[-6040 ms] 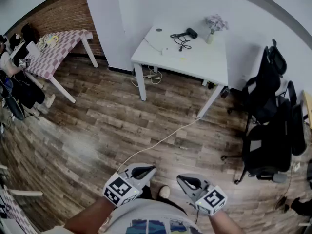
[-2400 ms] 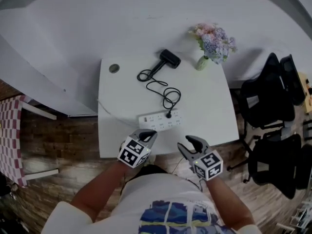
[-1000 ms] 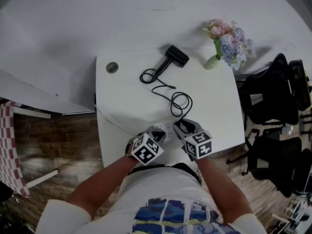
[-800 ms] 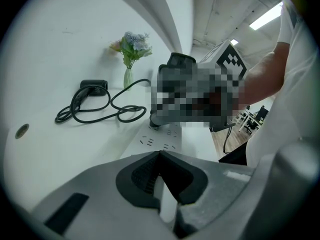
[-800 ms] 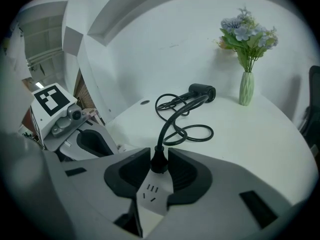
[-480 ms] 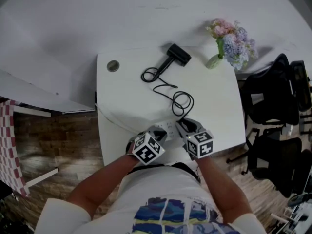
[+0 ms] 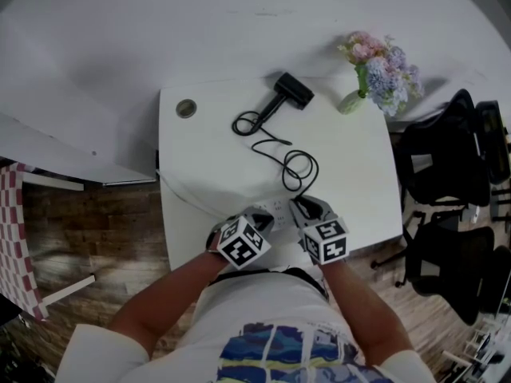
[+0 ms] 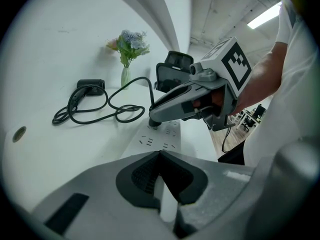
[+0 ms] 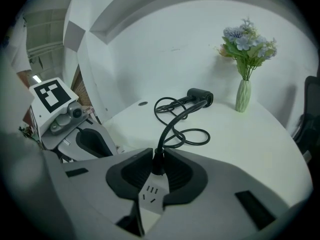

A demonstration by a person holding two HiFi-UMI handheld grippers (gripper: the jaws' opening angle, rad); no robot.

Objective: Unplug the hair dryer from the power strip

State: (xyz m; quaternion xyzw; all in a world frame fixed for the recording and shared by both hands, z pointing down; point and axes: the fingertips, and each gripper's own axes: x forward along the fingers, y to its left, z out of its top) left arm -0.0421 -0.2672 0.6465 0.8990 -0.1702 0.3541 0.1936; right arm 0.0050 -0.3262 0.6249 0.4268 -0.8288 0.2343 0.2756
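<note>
A black hair dryer [image 7: 291,92] lies at the back of the white table [image 7: 359,174]. Its black cord [image 7: 297,166] loops forward to a plug [image 9: 158,155] that stands in the white power strip [image 7: 276,208] near the front edge. My right gripper [image 9: 158,163] has the plug between its tips; the jaws are closing and both tips touch the plug's sides. The left gripper view shows this grip too, right gripper [image 8: 152,120]. My left gripper [image 8: 160,154] is shut, its tips down on the strip's near left end [image 8: 160,140].
A vase of flowers [image 7: 375,66] stands at the table's back right corner. A round cable grommet [image 7: 186,108] sits at the back left. Black office chairs [image 7: 447,150] stand to the right of the table. The strip lies close to the table's front edge.
The right gripper's jaws have narrowed onto the plug. Both hands have stayed where they were at the strip. Several seconds ago I was still across the room from the table.
</note>
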